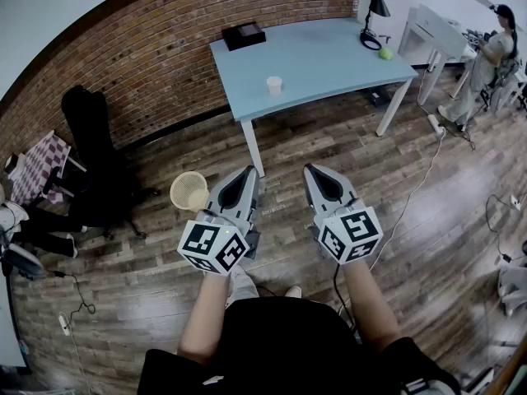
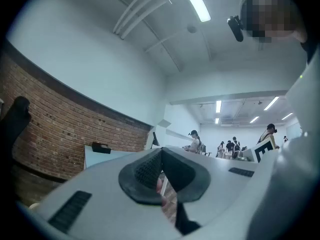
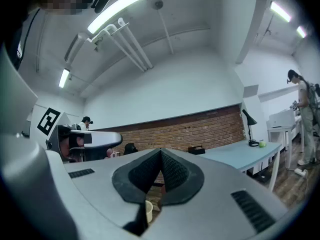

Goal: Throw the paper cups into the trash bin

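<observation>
A white paper cup [image 1: 274, 85] stands on the light blue table [image 1: 329, 56], near its front edge. A cream mesh trash bin [image 1: 189, 190] sits on the wooden floor left of the table leg. My left gripper [image 1: 248, 171] and right gripper [image 1: 310, 169] are held side by side over the floor, well short of the table, and point towards it. Both are shut with nothing between the pads. In the left gripper view the left gripper [image 2: 161, 152] has its jaws meeting at the tips. The right gripper [image 3: 160, 151] shows the same in the right gripper view.
A black box [image 1: 244, 34], a black desk lamp [image 1: 375, 15] and a small green object [image 1: 385, 53] are on the table. A black office chair [image 1: 95, 163] stands left by the brick wall. Cables run across the floor at right. A person [image 1: 486, 64] stands far right.
</observation>
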